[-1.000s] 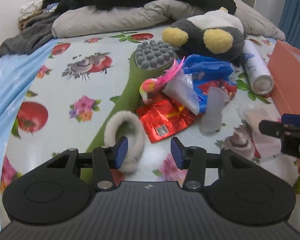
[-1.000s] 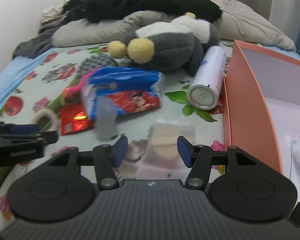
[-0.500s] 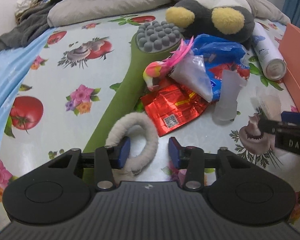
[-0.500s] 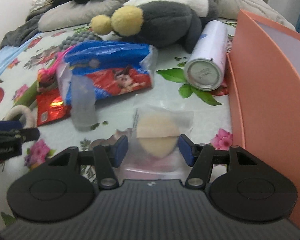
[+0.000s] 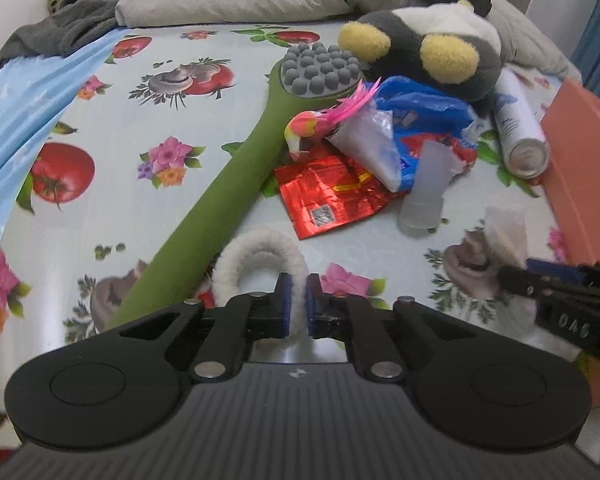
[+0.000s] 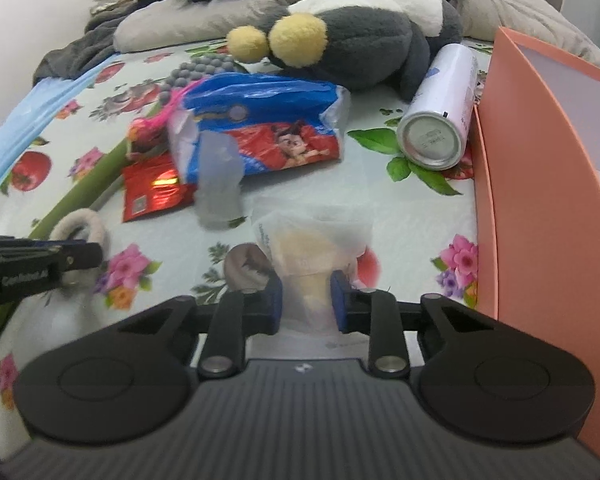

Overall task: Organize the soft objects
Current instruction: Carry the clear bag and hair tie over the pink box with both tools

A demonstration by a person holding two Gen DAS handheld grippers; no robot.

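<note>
My left gripper point(image 5: 297, 300) is shut on a white fluffy ring point(image 5: 256, 246) that lies on the flowered sheet beside a long green massage brush point(image 5: 236, 176). My right gripper point(image 6: 306, 300) is shut on a clear packet with a cream sponge puff point(image 6: 312, 248) inside, just left of the orange box point(image 6: 540, 200). The left gripper and the ring point(image 6: 82, 226) also show at the left of the right wrist view. A grey and white plush penguin point(image 5: 428, 44) lies at the back.
On the sheet lie a blue and red tissue pack point(image 6: 276, 128), a red foil packet point(image 5: 332, 196), a pink toy bird point(image 5: 320, 126), a frosted plastic cup point(image 5: 424, 196) and a white spray can point(image 6: 440, 112). Pillows and dark clothes are piled at the back.
Both grippers moved forward and down. The left one closed on the fluffy ring. The right one closed on the sponge packet.
</note>
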